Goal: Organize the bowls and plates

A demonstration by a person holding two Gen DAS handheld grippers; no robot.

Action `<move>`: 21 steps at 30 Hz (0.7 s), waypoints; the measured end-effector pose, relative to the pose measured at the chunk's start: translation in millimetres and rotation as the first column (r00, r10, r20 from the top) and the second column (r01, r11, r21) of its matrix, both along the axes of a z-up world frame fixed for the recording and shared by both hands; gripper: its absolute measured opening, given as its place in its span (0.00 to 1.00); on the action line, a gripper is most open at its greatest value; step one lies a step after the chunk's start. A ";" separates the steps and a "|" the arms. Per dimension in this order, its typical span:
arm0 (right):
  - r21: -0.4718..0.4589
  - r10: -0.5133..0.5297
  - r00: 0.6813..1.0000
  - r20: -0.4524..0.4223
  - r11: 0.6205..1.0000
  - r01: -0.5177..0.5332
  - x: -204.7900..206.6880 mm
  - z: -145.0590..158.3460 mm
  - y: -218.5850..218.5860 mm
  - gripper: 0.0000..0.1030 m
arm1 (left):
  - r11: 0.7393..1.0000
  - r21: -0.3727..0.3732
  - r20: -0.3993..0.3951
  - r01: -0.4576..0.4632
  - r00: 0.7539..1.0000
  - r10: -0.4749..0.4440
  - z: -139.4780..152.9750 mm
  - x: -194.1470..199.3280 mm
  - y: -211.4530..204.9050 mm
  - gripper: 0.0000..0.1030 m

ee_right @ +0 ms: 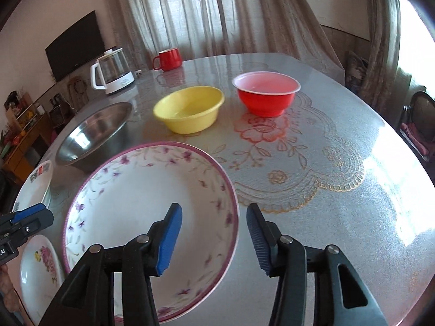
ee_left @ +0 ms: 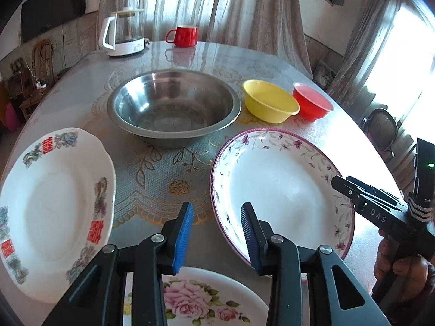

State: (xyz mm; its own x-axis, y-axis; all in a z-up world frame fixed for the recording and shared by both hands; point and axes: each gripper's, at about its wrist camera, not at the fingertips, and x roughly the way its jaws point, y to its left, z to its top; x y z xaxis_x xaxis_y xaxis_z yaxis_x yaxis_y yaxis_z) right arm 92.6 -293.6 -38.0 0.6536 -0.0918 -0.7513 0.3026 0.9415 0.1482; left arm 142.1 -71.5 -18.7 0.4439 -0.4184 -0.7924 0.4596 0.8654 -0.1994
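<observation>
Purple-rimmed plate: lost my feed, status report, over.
Both grippers open, left gripper and right gripper empty. Purple-rimmed plate flat on table, rim between right pads, ungripped. Nothing in the way.

A: Where is there room to pass?

B: On the right, the bare tabletop point(ee_right: 339, 217) beside the purple-rimmed plate point(ee_right: 141, 190) lies open up to the edge.

A: And in the middle?

B: A strip of tabletop runs between the purple-rimmed plate and the plate with red characters point(ee_left: 54, 203). The steel basin point(ee_left: 174, 108) blocks its far end.

A: Behind that?

B: The yellow bowl point(ee_right: 189, 108) and red bowl point(ee_right: 266, 92) stand close together, with a narrow gap. The kettle point(ee_left: 123, 32) and red mug point(ee_left: 185, 35) stand along the far edge.

A: Near side?

B: The rose plate point(ee_left: 204, 298) sits under the left fingers point(ee_left: 185, 233).
</observation>
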 end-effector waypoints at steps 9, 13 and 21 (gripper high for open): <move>0.085 0.056 0.998 -0.040 0.995 -0.052 11.0 -21.4 -14.7 0.17 | 0.999 0.043 -0.049 0.014 0.999 -0.012 -16.7 13.8 -22.3 0.26; 0.085 0.087 0.996 -0.038 0.993 -0.083 10.3 -21.8 -14.9 0.17 | 0.997 0.071 -0.015 0.030 0.999 -0.029 -18.3 9.4 -25.7 0.26; 0.092 0.174 0.982 -0.075 0.982 -0.167 16.4 -21.4 -16.7 0.19 | 0.996 0.077 -0.002 0.035 0.999 -0.035 -21.3 8.9 -29.9 0.26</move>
State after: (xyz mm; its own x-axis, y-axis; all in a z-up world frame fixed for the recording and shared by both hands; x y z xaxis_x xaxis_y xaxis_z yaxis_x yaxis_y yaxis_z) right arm 109.0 -310.3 -59.5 0.5894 0.0825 -0.8036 0.1528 0.9654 0.2112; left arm 151.0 -101.4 -40.0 0.4300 -0.3713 -0.8229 0.4896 0.8618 -0.1330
